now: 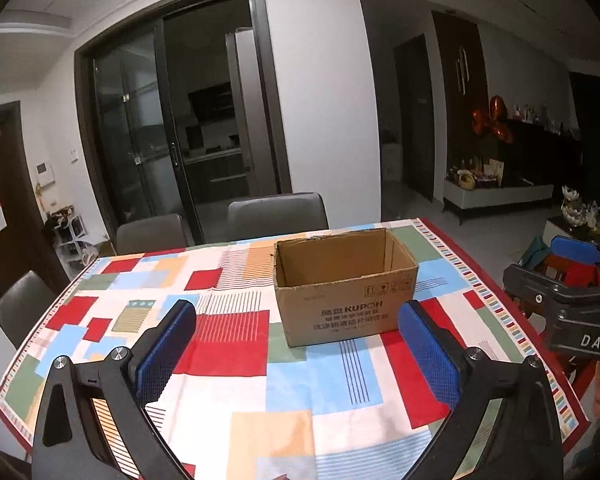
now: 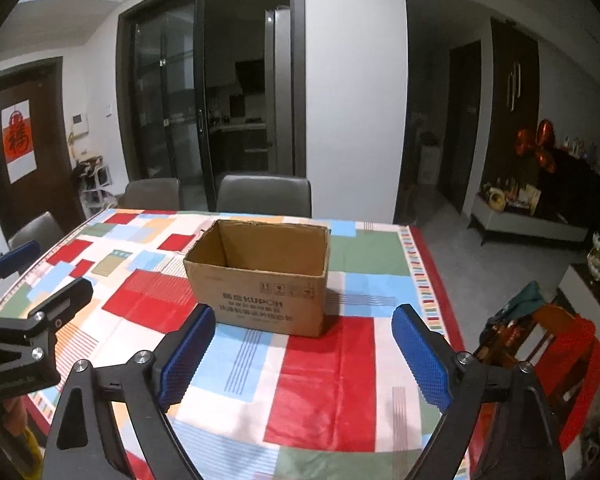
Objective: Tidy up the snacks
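An open-topped brown cardboard box point(image 1: 342, 292) with dark printed lettering on its near face stands upright on a table covered by a glossy patchwork tablecloth point(image 1: 228, 344) of red, light blue, green, orange and white rectangles. In both wrist views the box's flaps are gone or folded away and its inner walls look bare; the floor of the box is hidden behind the near wall, so whether anything lies inside cannot be told. The left gripper point(image 1: 296, 344), black-armed with blue textured pads, hangs above the cloth on the near side of the box with its jaws spread wide and only tablecloth between them, touching nothing. The right gripper point(image 2: 304, 348), of the same make, is likewise held over the near part of the table, jaws wide apart, nothing between the pads, the box point(image 2: 260, 280) just beyond its fingertips. Each gripper shows at the edge of the other's view: the right one at the right border of the left wrist view, the left one at the left border of the right wrist view. Grey upholstered chairs point(image 2: 264, 196) stand at the table's far edge, and behind them a dark-framed sliding glass door point(image 1: 172, 120) opens onto a dim kitchen.
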### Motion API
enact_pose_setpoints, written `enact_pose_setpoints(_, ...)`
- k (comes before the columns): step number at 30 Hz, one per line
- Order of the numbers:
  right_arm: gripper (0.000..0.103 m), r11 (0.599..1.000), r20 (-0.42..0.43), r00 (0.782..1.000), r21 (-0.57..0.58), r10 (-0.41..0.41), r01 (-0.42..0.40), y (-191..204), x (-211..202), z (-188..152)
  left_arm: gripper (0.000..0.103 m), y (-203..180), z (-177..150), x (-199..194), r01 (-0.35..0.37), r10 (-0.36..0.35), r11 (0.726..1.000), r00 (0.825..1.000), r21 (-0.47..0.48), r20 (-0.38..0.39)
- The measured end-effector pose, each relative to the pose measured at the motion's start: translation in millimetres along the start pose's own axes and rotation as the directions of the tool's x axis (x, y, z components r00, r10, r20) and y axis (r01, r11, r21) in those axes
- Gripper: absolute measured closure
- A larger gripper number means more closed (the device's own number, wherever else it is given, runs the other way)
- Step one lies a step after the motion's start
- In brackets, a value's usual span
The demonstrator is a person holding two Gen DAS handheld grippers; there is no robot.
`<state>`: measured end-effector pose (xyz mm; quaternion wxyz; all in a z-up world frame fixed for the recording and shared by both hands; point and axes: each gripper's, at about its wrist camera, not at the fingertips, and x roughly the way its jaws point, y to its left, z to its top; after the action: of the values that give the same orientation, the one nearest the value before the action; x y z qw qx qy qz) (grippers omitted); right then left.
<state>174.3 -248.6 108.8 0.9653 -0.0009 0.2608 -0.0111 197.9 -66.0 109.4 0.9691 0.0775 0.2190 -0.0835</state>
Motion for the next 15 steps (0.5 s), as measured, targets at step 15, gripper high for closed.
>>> enact_pose_setpoints(15, 0.011, 0.997, 0.041, 0.999, 0.071, 0.002, -0.005, -3.0, -38.4, -45.4, 0.000, -7.7, -31.2, -35.5, 0.021, -0.020, 1.000, 0.996, 0.000, 0.083)
